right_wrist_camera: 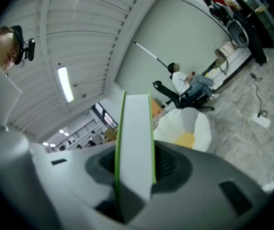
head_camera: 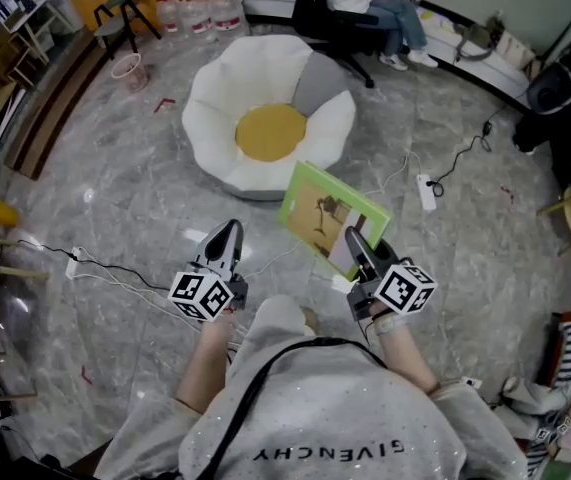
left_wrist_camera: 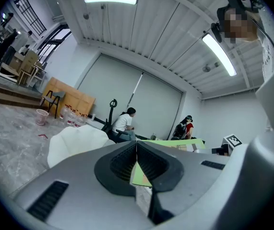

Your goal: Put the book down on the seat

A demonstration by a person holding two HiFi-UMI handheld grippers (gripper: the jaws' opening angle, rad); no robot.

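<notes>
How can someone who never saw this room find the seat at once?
Look at the grey marble floor. The seat lies low there, in front of the black office chair. It alone is shaped like a white flower with a yellow centre.

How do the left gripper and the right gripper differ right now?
The right gripper is clamped on the green book; the left gripper holds nothing. The right gripper's jaws stand apart by the book's thickness; the left gripper's jaws are together. Both point toward the flower-shaped seat and are short of it.
</notes>
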